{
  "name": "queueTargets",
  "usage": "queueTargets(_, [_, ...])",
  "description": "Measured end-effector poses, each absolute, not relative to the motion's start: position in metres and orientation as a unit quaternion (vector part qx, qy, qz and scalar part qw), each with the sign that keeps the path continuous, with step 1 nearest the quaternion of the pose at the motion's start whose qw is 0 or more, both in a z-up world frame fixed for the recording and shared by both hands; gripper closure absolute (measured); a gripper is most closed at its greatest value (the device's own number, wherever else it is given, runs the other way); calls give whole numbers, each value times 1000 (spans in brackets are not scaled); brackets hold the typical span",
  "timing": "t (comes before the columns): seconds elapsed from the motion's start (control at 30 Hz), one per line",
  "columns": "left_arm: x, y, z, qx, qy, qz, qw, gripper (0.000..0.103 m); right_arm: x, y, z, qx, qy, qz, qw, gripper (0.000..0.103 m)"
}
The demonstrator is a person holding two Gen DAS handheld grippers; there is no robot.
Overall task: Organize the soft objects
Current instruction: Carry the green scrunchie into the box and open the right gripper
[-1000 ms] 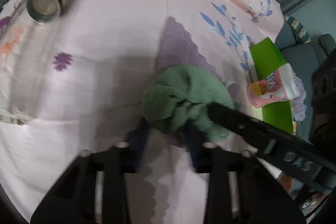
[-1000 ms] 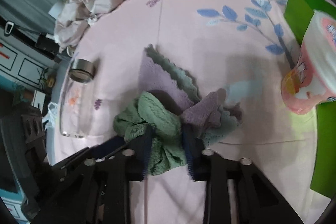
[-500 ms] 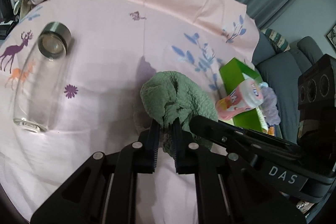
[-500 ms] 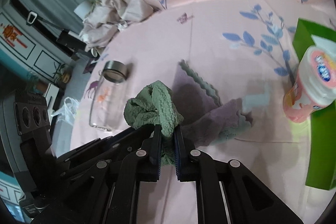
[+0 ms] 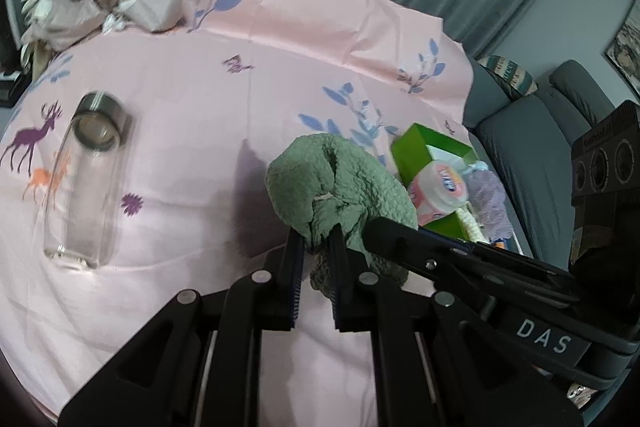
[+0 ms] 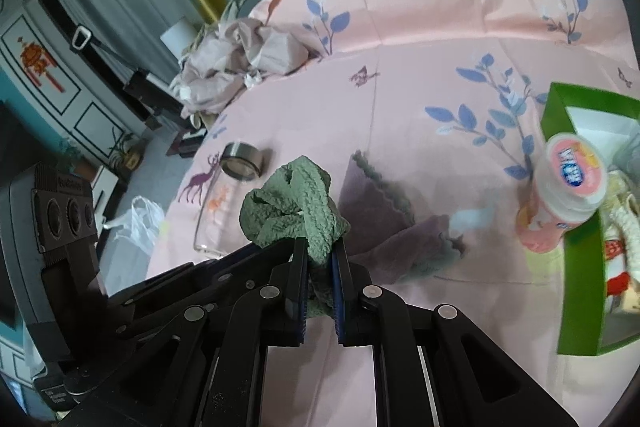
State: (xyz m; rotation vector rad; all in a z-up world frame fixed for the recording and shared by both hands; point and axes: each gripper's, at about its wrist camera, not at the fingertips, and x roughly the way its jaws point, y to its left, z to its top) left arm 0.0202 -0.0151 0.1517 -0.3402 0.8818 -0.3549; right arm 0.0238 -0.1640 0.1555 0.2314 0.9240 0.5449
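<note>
In the left wrist view, the left hand-held gripper (image 5: 316, 243) is clamped on a bunched green towel (image 5: 340, 179), held above the pink floral bedsheet (image 5: 200, 99). The right hand-held gripper (image 5: 372, 227) reaches in from the right and meets the same towel. A glass bottle (image 5: 84, 171) lies on its side to the left; a green box (image 5: 436, 155) sits to the right.

In the right wrist view, the right gripper's jaws pinch the green towel, lifted off the sheet. A purple cloth (image 6: 380, 211) lies flat just behind it.

Your left hand-held gripper (image 5: 317, 243) is clamped on the cloth (image 5: 340, 183), angled down. Your right hand-held gripper (image 6: 320, 255) grips it too, alongside.
</note>
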Motion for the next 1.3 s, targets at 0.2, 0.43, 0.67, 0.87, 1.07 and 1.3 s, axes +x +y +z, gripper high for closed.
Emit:
queueTargets(0.2, [30, -54, 179, -136, 409, -190, 882, 95, 17, -201, 178, 122, 403, 245, 873, 91])
queueTargets(0.43, [45, -140, 208, -80, 392, -249, 882, 95, 10, -278, 197, 166, 347, 193, 903, 91])
queueTargets(0.67, [74, -216, 197, -43, 417, -279, 864, 95, 20, -358, 184, 233, 332, 110, 907, 91])
queueTargets(0.87, [99, -262, 169, -18, 451, -279, 848, 95, 44, -397, 151, 295, 353, 83, 884, 91])
queueTargets(1.07, [119, -282, 143, -4, 475, -266, 839, 95, 65, -420, 111, 348, 385, 67, 852, 91])
queueTargets(1.3, [122, -285, 135, 7, 481, -253, 839, 91, 73, -427, 96, 362, 403, 50, 839, 91])
